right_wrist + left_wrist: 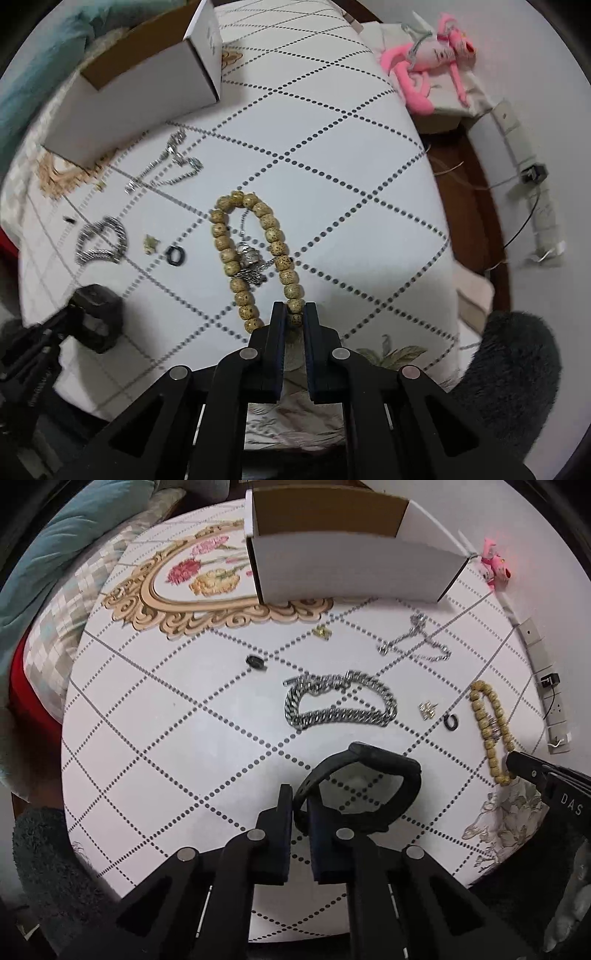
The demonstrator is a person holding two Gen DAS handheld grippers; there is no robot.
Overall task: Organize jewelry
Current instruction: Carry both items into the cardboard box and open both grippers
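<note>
My left gripper point(300, 805) is shut on the strap of a black wristband point(369, 786) that rests on the round table. At the table's right side my right gripper point(294, 314) is shut on a bead of the tan bead bracelet point(255, 243), whose loop lies stretched out ahead of it. Inside that loop sits a small silver pendant on a thin chain point(251, 258). A thick silver chain point(340, 701), a thin silver chain point(417, 642), a black ring point(451, 722), a small gold charm point(427, 710), a gold piece point(322, 631) and a dark oval piece point(256, 662) are spread on the table.
An open white cardboard box point(351, 565) stands at the far side of the patterned tablecloth point(166, 760). A pink plush toy point(436, 48) lies beyond the table near a white power strip point(532, 177). A patterned cushion point(66, 620) is at the left.
</note>
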